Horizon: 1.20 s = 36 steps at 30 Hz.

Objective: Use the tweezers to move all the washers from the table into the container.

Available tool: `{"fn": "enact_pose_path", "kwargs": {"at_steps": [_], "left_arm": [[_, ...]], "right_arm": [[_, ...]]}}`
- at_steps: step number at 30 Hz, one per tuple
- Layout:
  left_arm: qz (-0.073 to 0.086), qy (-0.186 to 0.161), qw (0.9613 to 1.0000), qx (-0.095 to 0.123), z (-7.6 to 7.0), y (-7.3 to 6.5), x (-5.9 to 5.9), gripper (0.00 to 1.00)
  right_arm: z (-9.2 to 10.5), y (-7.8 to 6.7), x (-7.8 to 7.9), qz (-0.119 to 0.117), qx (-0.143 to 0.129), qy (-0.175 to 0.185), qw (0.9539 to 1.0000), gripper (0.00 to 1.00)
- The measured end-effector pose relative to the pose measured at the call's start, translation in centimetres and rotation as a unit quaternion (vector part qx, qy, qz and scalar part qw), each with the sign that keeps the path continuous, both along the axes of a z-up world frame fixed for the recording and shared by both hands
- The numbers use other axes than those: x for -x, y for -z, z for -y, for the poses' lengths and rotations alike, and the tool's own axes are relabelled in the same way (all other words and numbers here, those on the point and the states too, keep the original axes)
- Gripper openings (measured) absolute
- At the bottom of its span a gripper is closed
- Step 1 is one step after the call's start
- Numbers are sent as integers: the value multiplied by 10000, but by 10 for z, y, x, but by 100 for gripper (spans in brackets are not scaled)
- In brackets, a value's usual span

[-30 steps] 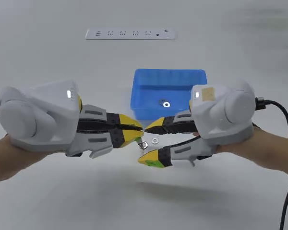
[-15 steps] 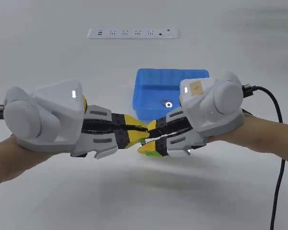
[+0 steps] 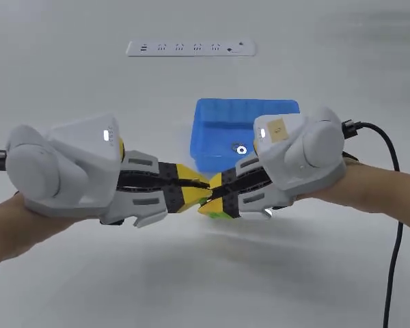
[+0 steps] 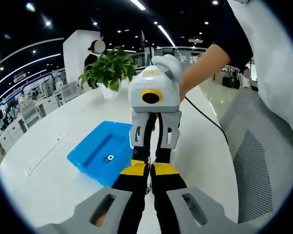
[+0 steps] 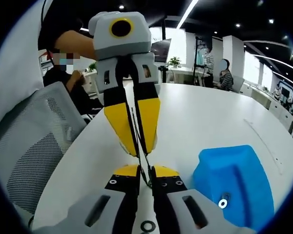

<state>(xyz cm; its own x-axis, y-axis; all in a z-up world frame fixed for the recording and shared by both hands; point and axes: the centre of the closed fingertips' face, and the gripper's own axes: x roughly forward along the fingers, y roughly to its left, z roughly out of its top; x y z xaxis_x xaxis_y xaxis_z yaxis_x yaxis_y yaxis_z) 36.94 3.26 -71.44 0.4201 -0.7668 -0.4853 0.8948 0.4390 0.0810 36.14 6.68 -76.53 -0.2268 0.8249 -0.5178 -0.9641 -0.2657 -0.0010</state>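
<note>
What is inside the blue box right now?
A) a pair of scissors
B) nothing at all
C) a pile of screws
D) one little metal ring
D: one small silver washer lies alone on the floor of the blue container.

Head view: looking down and forward, near.
Left gripper view: facing right gripper (image 4: 150, 164) closely.
Right gripper view: facing left gripper (image 5: 138, 150) closely.
Shared: bin (image 3: 206, 154) showing in all three.
</note>
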Motion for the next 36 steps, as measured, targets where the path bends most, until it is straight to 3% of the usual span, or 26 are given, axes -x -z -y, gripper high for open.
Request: {"fn": "enact_pose_path", "kwargs": {"at_steps": [8,13,20,26,34,36], "left_arm": [[-5,-207,9998,26,-1,-1,-3,11],[-52,-256,9996,90,4,-6,3,22],[-123,-545,9984,103,-5,-6,10,27],[-92,-903,9955,258,-17,-14,16,30],[-26,-1221,9917,398,-33,-24,30,38],[-86,-1352,9895,509,-38,-26,35,40]], "right_arm": [[0,-1,-4,44,-46,141,9999,9],[2,-1,-5,38,-53,228,9997,9],[2,-3,-1,22,-52,275,9996,9],[1,-13,2,51,-89,291,9995,9],[1,-38,-1,29,-277,547,9981,9],[2,-45,-1,48,-329,599,9977,9]]}}
